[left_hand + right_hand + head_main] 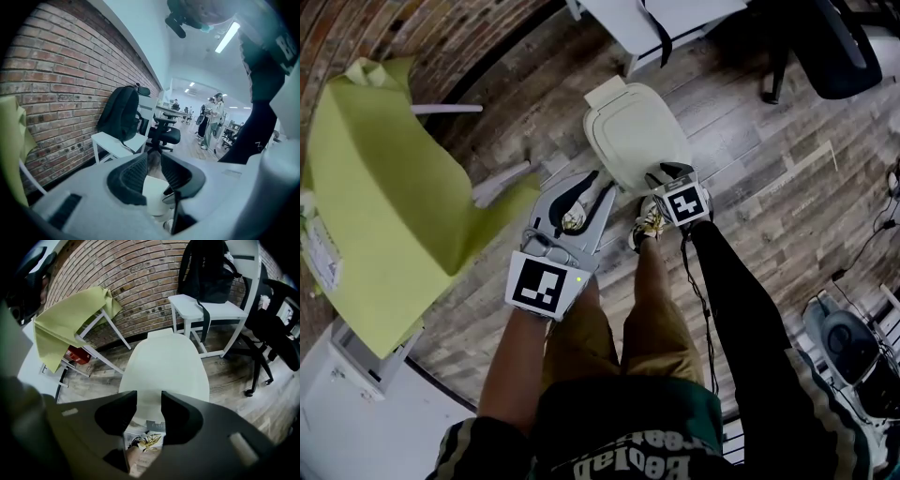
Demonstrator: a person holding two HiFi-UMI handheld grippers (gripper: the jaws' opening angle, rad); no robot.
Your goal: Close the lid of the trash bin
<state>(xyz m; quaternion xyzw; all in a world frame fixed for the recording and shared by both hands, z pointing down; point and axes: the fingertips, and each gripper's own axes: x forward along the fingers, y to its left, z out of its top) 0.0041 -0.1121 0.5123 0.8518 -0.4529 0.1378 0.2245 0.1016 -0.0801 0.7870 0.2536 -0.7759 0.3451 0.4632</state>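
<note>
Cream bin lid [633,131] under spread right tongs [149,401].
Left tongs [153,163] spread, idle; an off-centre push could slip, leaving the lid ajar.

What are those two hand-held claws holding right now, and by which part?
Nothing. The left gripper and right gripper both have jaws apart; the right one is at the near edge of the cream plastic trash-bin lid, not clamped on it.
</note>
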